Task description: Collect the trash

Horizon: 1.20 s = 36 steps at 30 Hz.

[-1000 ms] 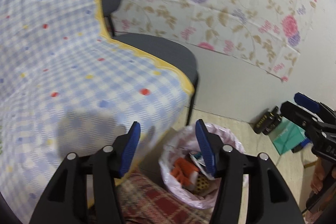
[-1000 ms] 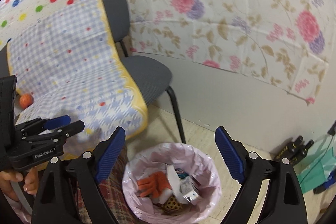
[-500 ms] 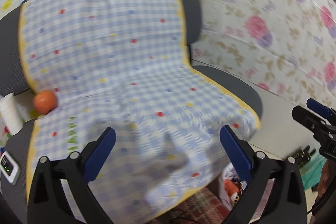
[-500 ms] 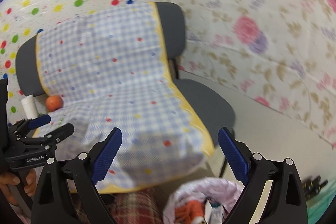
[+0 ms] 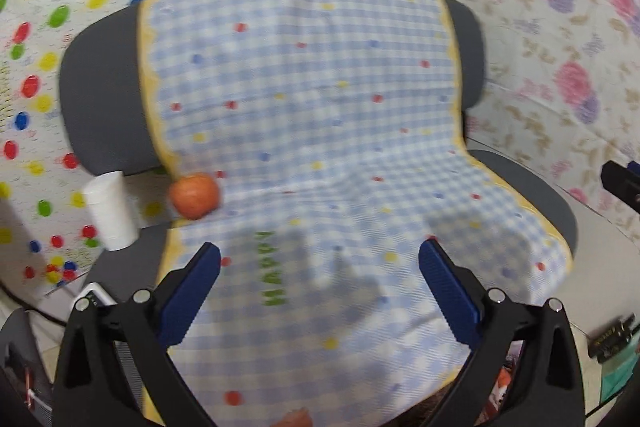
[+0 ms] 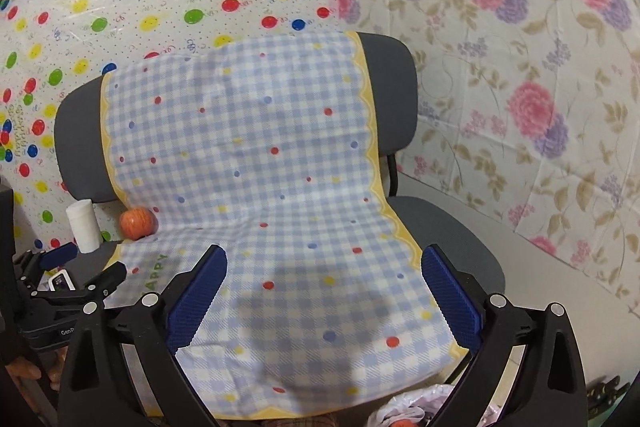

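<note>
Both grippers, left (image 5: pixel 320 291) and right (image 6: pixel 324 291), released, empty. Cup (image 5: pixel 109 213) ahead-left of both. Only right view shows bin (image 6: pixel 404 409), below its jaws.

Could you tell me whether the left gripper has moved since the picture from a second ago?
Yes. The left gripper, jaws open and empty, has swung from over the bin to face the chair, toward the apple.

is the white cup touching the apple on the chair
Apart. The right wrist view shows a plain strip of wall and seat between the white cup and the apple; the left wrist view shows the same gap.
</note>
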Available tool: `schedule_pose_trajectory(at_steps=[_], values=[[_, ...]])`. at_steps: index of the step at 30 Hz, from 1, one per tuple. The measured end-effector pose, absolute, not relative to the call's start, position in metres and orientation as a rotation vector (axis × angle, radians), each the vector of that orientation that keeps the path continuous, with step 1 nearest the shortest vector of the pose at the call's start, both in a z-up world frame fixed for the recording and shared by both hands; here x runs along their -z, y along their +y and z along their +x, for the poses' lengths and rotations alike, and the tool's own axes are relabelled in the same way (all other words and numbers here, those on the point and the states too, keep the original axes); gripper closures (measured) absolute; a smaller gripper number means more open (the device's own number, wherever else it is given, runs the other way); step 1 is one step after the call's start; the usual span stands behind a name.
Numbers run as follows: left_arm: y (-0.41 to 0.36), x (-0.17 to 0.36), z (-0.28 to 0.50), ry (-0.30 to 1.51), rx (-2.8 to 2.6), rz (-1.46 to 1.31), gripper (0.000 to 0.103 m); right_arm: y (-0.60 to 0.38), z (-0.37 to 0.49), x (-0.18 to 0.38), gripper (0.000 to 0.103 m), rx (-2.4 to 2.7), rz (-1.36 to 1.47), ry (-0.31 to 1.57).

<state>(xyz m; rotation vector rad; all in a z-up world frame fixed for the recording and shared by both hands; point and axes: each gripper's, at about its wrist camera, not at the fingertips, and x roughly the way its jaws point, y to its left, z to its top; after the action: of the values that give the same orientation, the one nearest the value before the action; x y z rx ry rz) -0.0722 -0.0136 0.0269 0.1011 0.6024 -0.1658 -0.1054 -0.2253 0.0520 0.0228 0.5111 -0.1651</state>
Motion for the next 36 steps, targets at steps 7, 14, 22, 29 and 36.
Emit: schedule_pose_trajectory(at_steps=[7,14,22,29,36], values=[[0.013,-0.038,-0.056,0.603,0.076,0.066,0.007,-0.208,-0.090,-0.059,0.006,0.121,0.003,0.509],[0.024,-0.034,-0.046,0.626,0.052,0.047,0.007,-0.202,-0.081,-0.049,0.006,0.087,0.005,0.537],[0.029,-0.032,-0.043,0.635,0.039,0.030,0.007,-0.207,-0.079,-0.048,0.006,0.095,0.023,0.538],[0.033,-0.033,-0.041,0.635,0.031,0.022,0.007,-0.207,-0.080,-0.047,0.006,0.094,0.021,0.539],[0.033,-0.034,-0.041,0.635,0.034,0.022,0.007,-0.208,-0.081,-0.046,0.006,0.096,0.023,0.542]])
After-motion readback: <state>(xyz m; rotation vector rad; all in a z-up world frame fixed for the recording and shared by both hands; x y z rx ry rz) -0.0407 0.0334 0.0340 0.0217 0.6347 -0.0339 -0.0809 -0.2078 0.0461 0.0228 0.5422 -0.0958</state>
